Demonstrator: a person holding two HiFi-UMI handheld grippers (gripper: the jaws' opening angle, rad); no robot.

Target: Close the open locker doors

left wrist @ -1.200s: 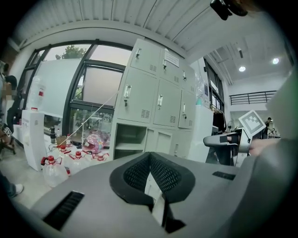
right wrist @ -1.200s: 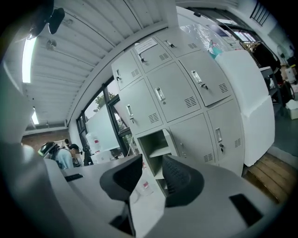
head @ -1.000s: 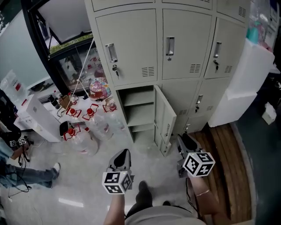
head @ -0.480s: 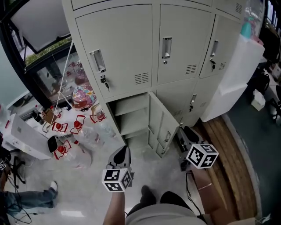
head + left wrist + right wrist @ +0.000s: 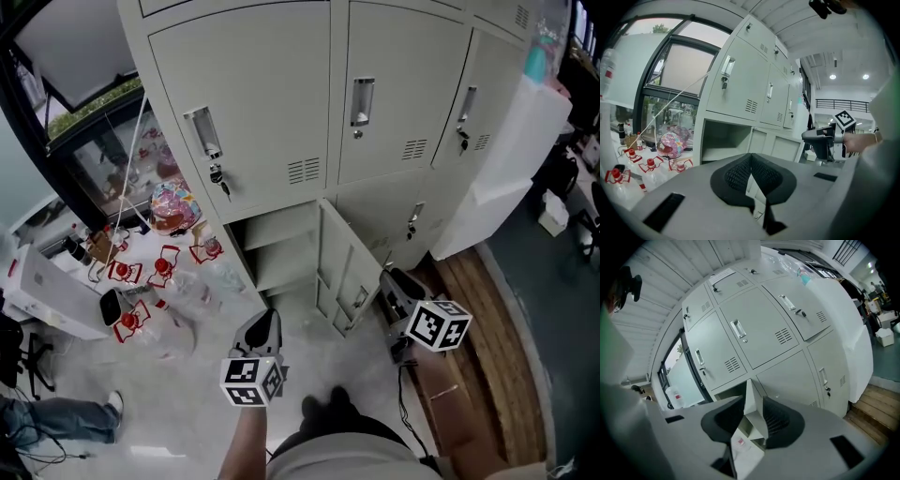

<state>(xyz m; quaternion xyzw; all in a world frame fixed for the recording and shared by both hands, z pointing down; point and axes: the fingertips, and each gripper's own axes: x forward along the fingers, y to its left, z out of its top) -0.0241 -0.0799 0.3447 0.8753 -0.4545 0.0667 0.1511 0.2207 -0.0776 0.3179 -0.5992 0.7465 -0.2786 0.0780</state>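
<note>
Grey lockers [image 5: 281, 112] line the far wall — 1 low door [image 5: 342, 267] stands upright, swung nearward. Left gripper [image 5: 266, 321] pinched shut, empty; right gripper [image 5: 390, 280] slightly parted, empty.

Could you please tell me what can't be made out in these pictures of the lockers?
- Right side of the open locker's inside: head view, hidden behind its door.
- Top row of lockers: head view, cut off by the upper edge.
- Sticker inside the door: right gripper view, too small to read.
- Whether the right tongs touch the door: no view settles it.
</note>
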